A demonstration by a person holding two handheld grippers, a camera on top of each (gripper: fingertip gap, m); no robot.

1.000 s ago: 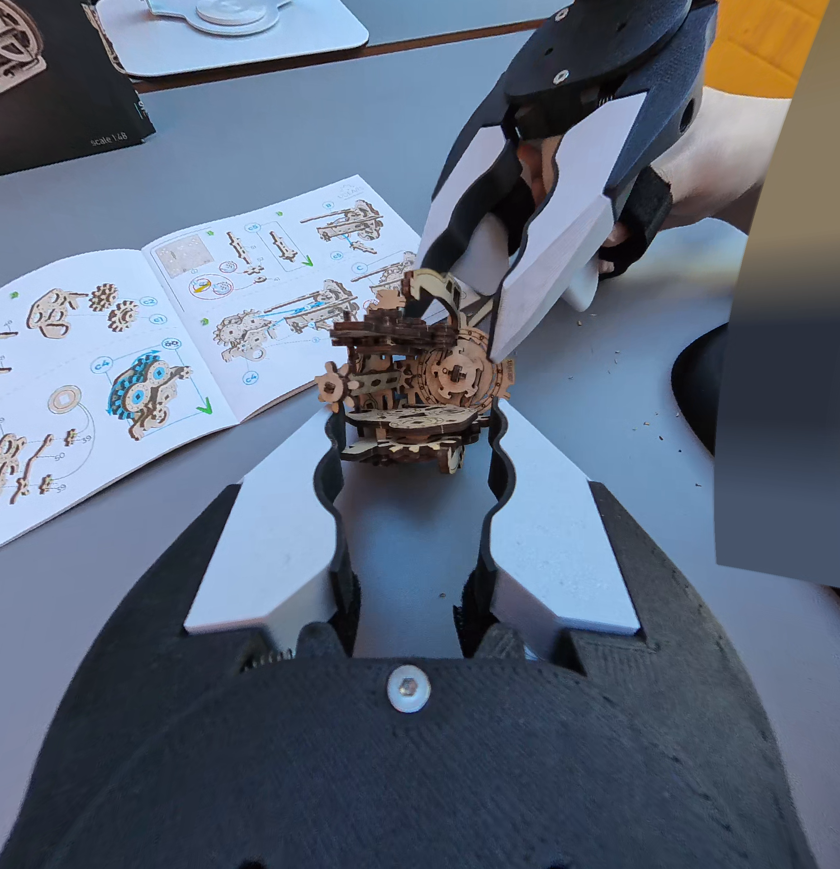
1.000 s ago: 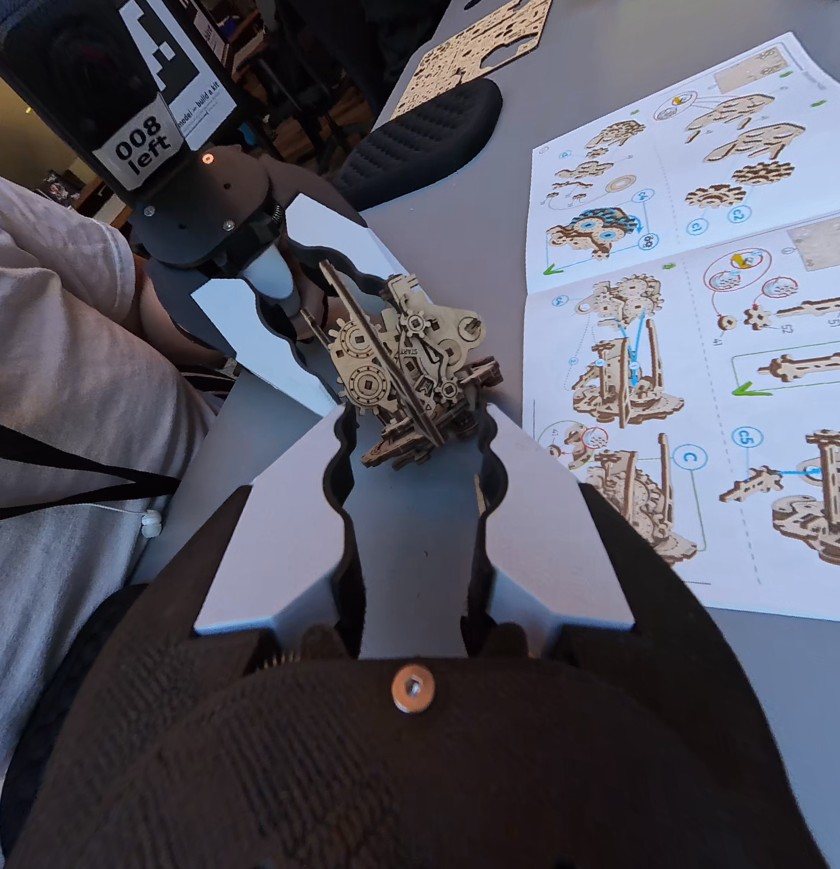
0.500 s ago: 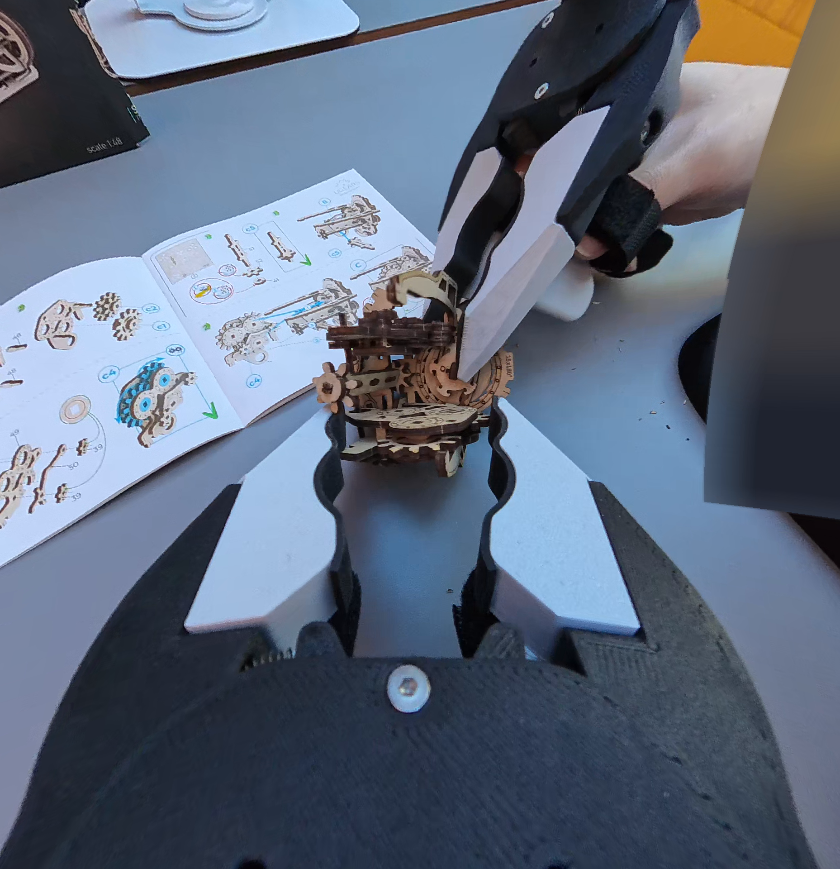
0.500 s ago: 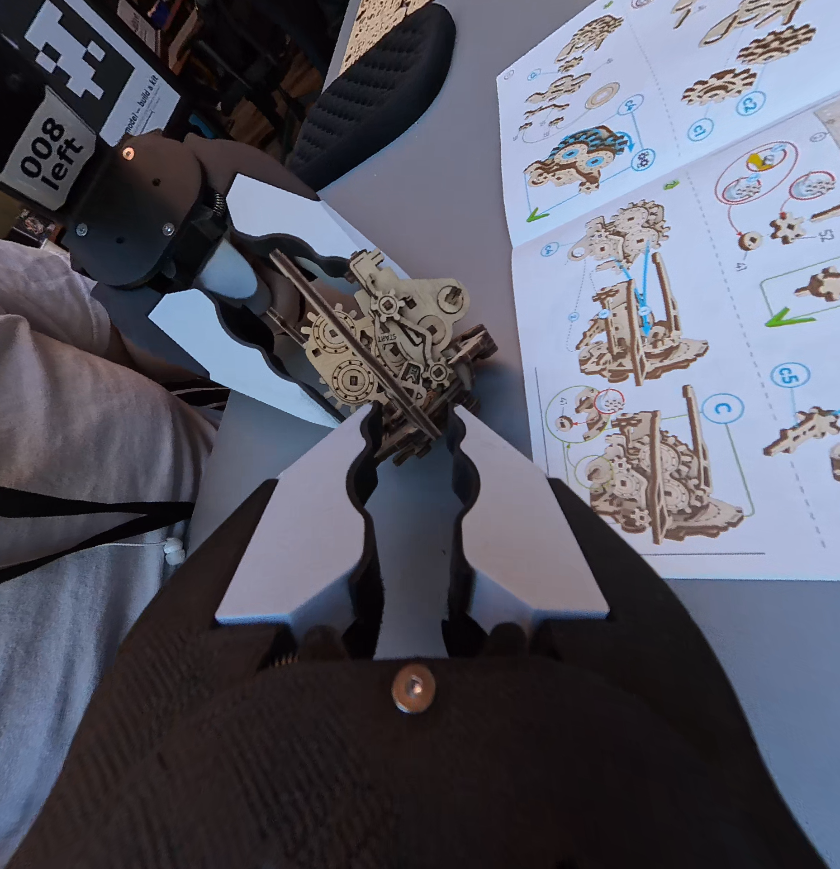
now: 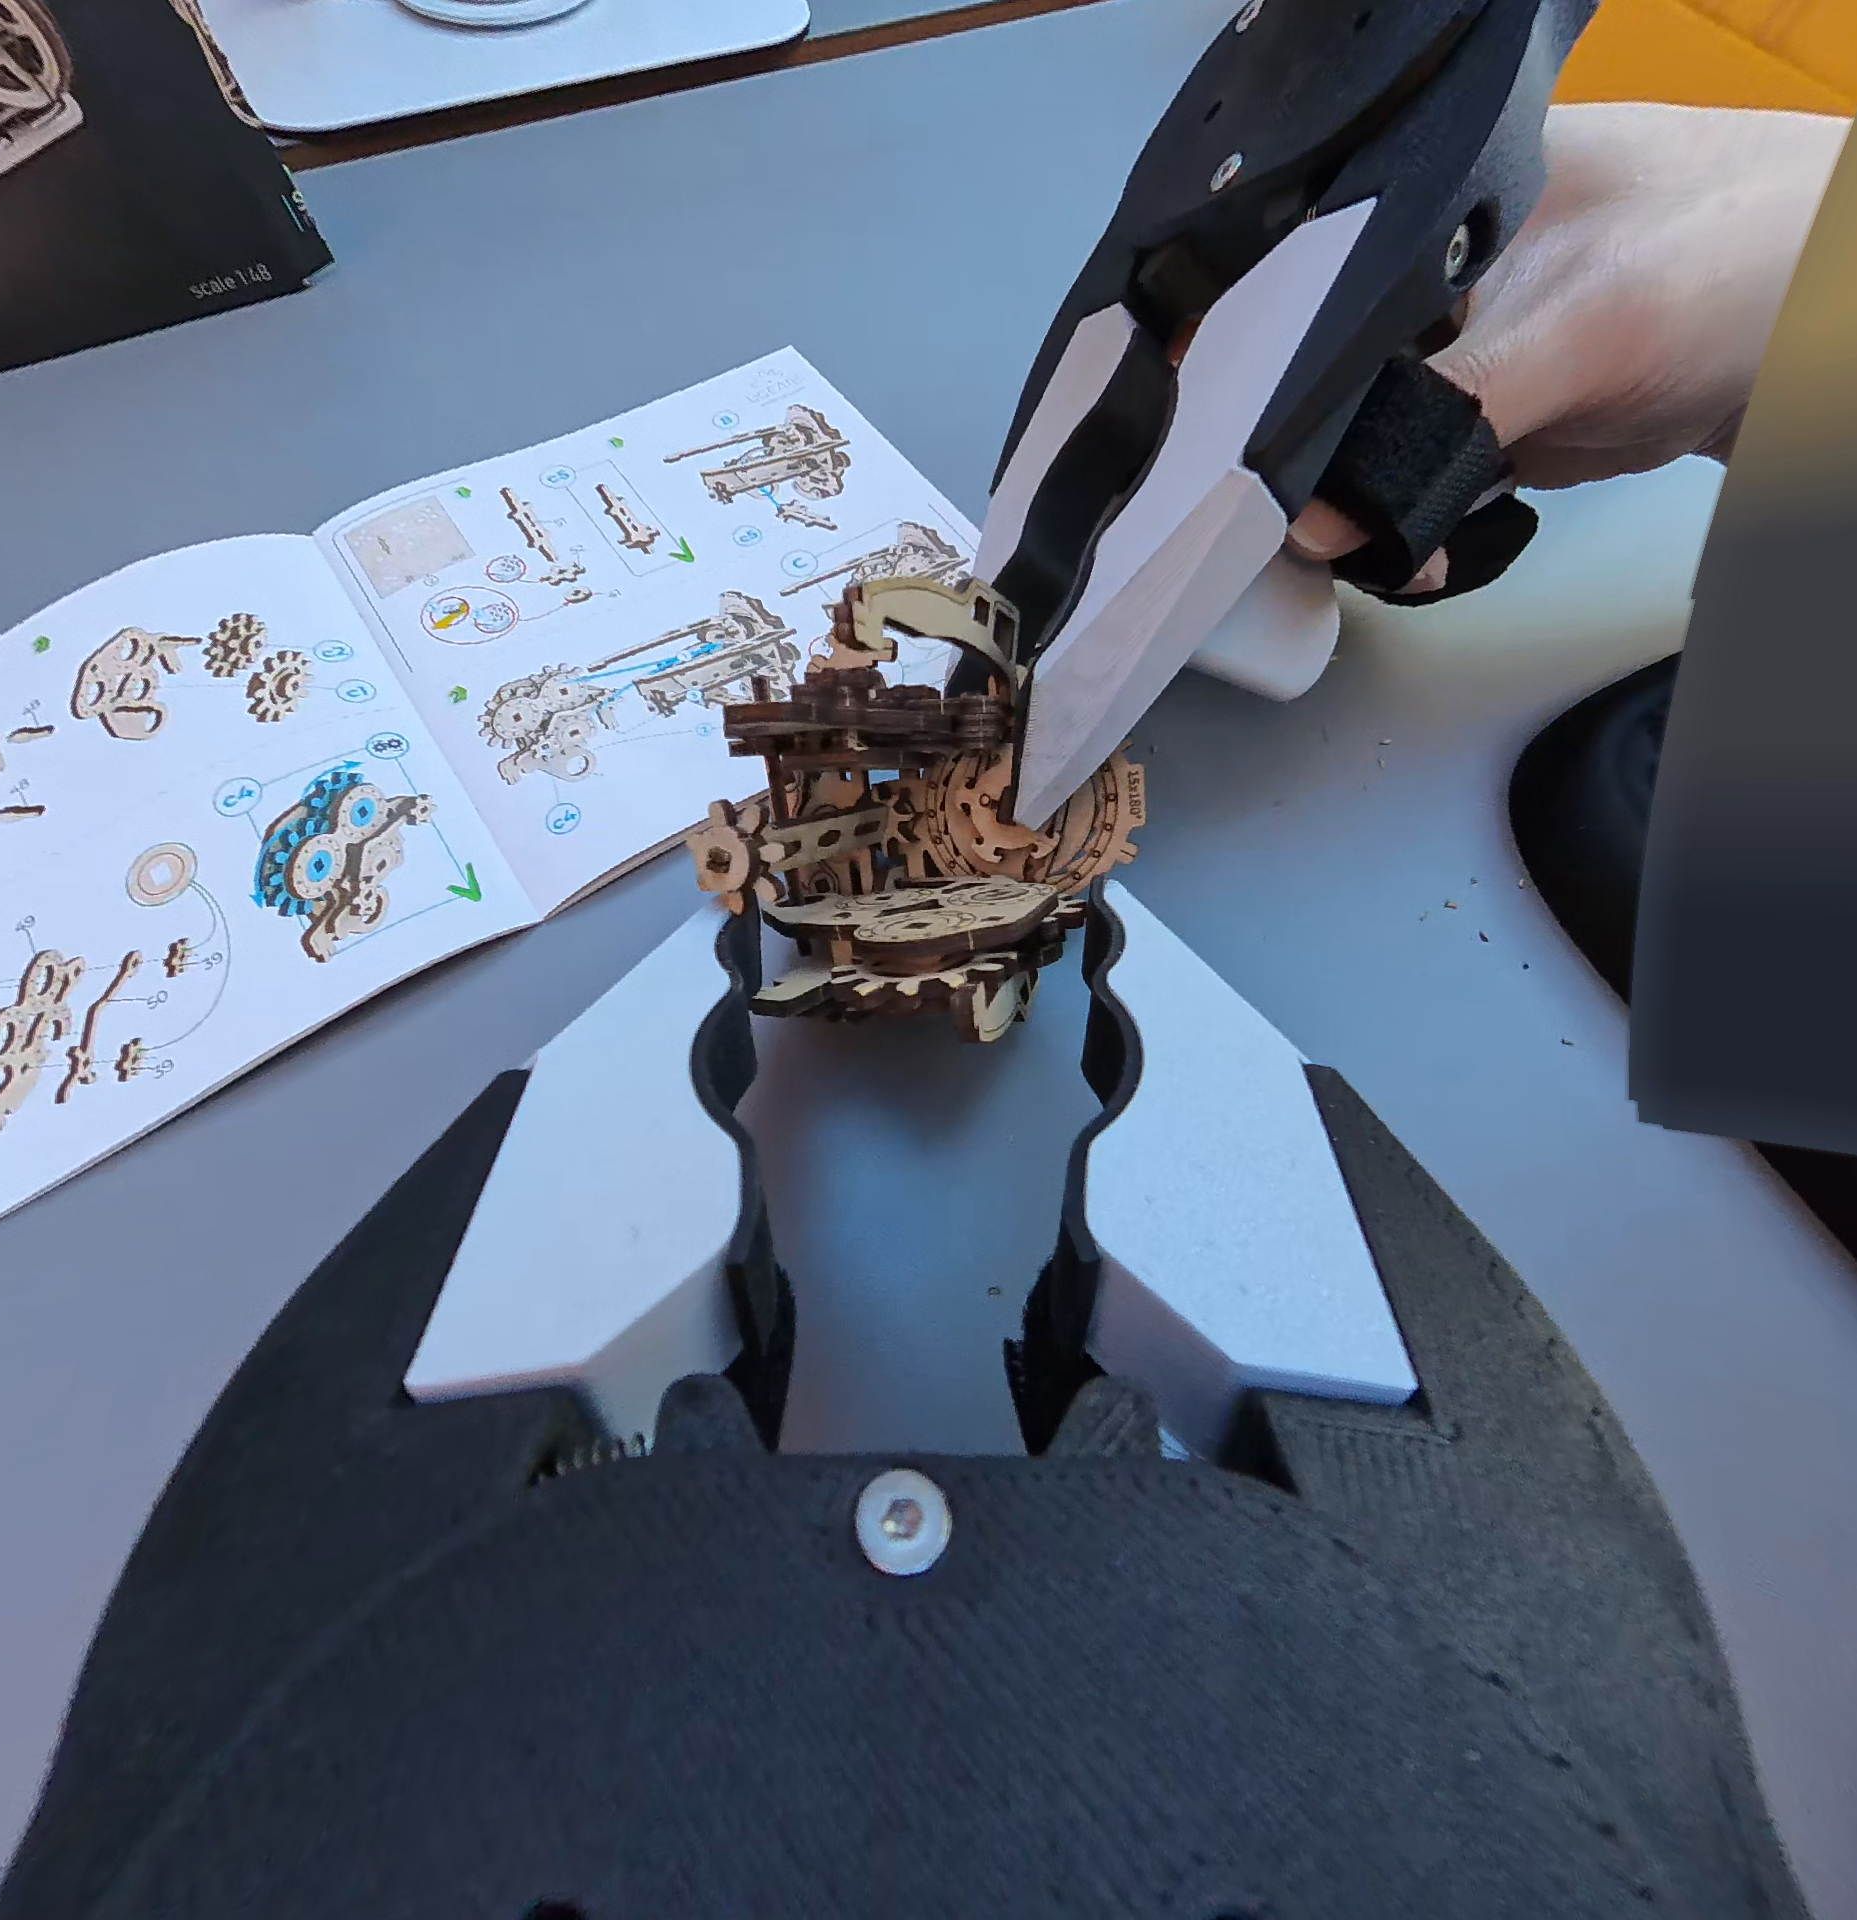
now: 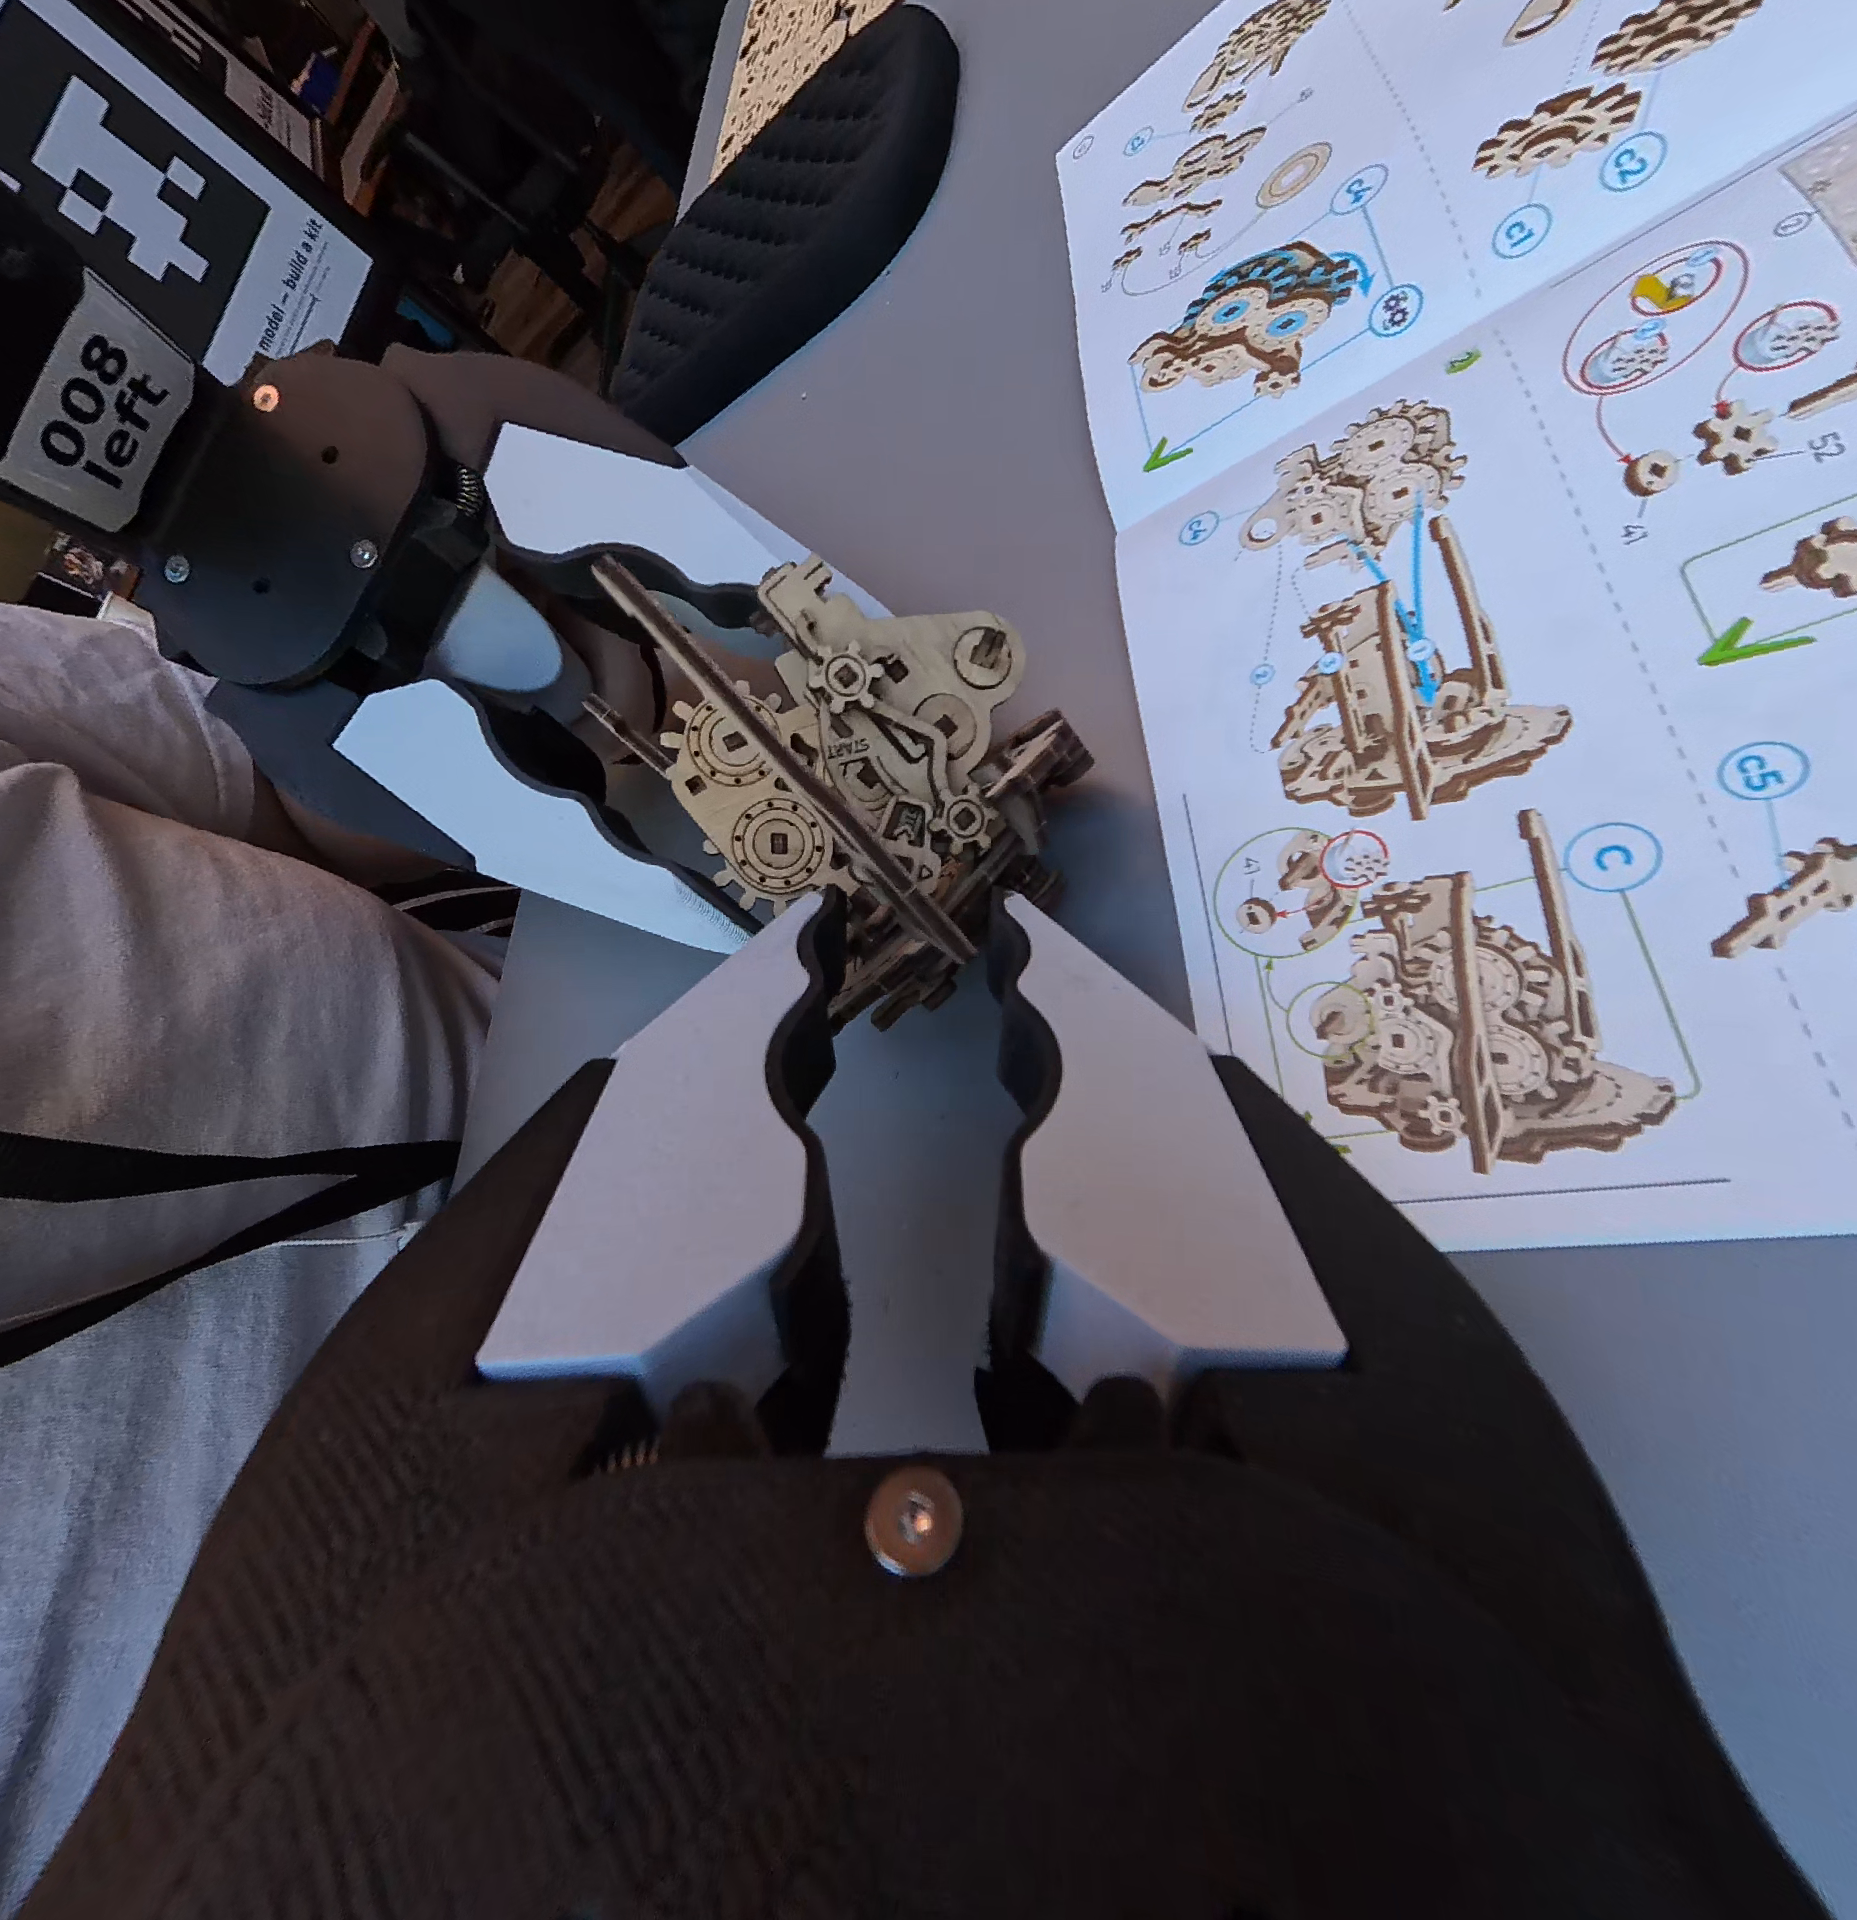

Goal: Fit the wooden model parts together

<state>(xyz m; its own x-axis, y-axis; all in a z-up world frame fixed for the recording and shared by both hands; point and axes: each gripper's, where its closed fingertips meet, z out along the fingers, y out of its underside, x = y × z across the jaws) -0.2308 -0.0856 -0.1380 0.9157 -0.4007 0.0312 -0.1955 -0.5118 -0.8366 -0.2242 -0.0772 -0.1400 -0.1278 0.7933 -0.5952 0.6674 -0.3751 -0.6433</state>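
Wood: laser-cut model (image 5: 903, 831), gears + plates already joined into a dense block, held just above grey table (image 5: 591, 260).
L gripper (image 5: 913, 935): jaws set mid-width, clamping model's lower plates from both sides.
R gripper (image 6: 908, 925): jaws narrower, nipping model's top edge; in left view it comes in steeply from above by the curved pale piece (image 5: 934, 613).
Booklet (image 6: 1526, 623): open beside model, diagrams show a fuller build.
Done: gear train, side plates look seated.
Left: judging by booklet, more parts to add; can't tell if curved piece is fully pressed home.
Loose parts: none seen nearby on table.
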